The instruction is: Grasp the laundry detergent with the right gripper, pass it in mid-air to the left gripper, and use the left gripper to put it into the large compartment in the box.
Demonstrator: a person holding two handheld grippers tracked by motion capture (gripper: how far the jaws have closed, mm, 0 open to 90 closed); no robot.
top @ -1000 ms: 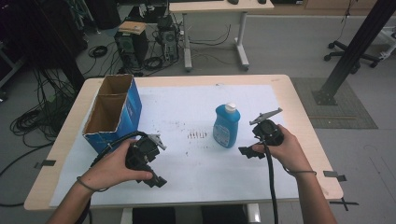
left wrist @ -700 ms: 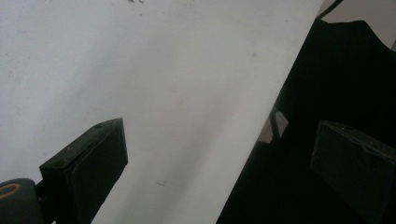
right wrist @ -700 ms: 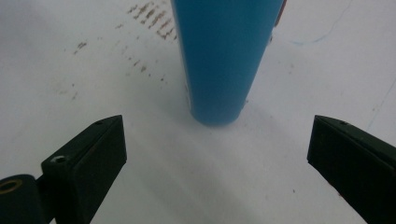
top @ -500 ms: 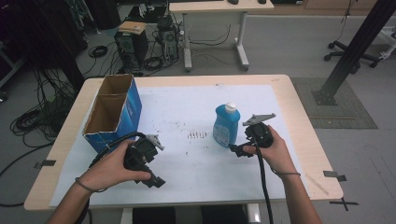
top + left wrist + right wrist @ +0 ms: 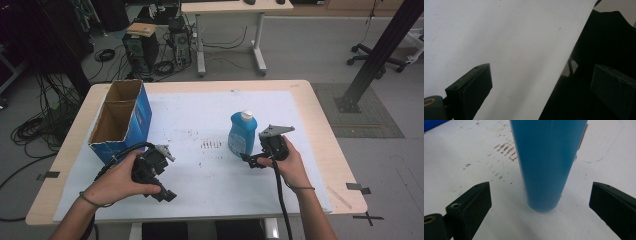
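While I look down from above, here is each view in turn.

High view, bottle: a blue bottle (image 5: 243,134) with a white cap stands upright on the white sheet (image 5: 210,115) covering the tabletop (image 5: 320,120), right of centre.
High view, right gripper: my right gripper (image 5: 251,159) sits low, just beside the bottle's base on its near right, pointing at it. I judge it is lined up for a side grasp low on the body.
High view, left gripper: my left gripper (image 5: 167,195) rests near the front edge, well apart from the bottle, angled down toward me. It looks parked out of the way.
High view, box: an open blue cardboard box (image 5: 122,122) stands at the left rear of the sheet, perhaps where the bottle is meant to go.

Left gripper view, jaws: wide open, holding nothing; they look past the sheet's edge (image 5: 564,72) into dark space below.

Right gripper view, jaws: wide open, nothing between the pads yet. The bottle's (image 5: 546,165) base stands centred ahead of the gap, not touching either side.
Right gripper view, surface: brown smudges (image 5: 505,148) mark the sheet left of the bottle.
Right gripper view, judgement: centring should keep the bottle from tipping when I close.
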